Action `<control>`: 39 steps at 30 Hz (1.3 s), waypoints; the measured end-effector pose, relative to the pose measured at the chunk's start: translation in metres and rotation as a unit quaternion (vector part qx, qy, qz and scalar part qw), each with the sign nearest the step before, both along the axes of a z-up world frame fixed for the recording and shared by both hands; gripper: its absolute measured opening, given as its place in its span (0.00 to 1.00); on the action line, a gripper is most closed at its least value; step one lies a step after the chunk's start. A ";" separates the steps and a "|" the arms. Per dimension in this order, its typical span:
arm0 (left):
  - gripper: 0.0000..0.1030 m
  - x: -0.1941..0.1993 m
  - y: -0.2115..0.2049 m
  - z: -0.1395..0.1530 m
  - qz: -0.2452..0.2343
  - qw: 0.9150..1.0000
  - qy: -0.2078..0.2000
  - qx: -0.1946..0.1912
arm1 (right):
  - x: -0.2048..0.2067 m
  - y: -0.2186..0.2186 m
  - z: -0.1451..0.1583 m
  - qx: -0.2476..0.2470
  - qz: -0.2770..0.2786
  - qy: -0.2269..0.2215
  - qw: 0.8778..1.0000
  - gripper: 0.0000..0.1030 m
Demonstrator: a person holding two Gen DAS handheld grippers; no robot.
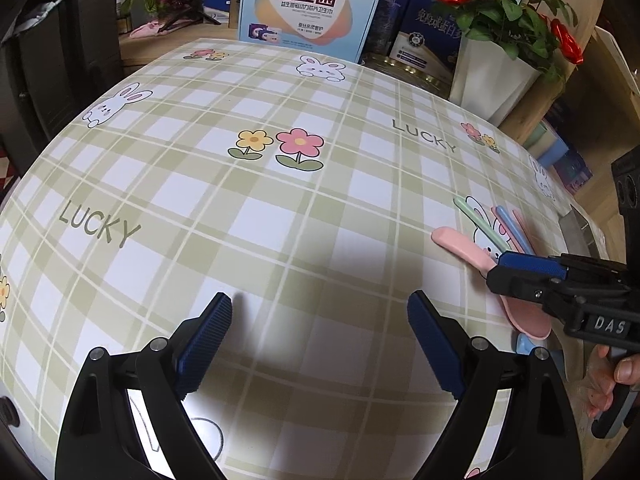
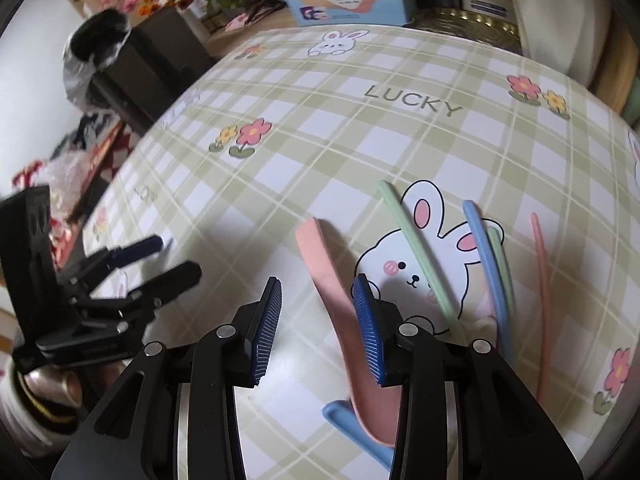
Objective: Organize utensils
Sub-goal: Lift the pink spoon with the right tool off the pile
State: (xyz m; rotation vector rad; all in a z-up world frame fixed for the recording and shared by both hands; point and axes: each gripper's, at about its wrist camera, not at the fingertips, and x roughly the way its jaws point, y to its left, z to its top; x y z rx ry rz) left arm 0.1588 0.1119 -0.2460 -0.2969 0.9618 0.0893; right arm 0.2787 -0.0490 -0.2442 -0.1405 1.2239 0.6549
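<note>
Status: early stage, approx. nothing sorted yet.

We hold the right tongs with both pads spread, straddling the handle of the pink spoon w/o clamping it; the handle passes between the pads and angles away to the far left. A blue spoon lies partly under the pink bowl, just below the tips.

Right of the right tongs, loose on the tablecloth: green chopstick, blue chopstick, a second green one touching it, and a pink chopstick apart at the far right. No holder or tray visible.

Left tongs: wide open, holding nothing, over bare cloth, well apart from the utensils.

Remaining, in our judgement: grip the pink spoon, then group spoons and chopsticks by type or colour.
</note>
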 end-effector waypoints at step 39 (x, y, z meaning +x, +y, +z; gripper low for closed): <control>0.70 -0.010 -0.087 0.013 -0.118 0.993 0.000 0.019 | -0.090 -0.153 0.064 0.018 -0.196 -0.128 0.972 0.14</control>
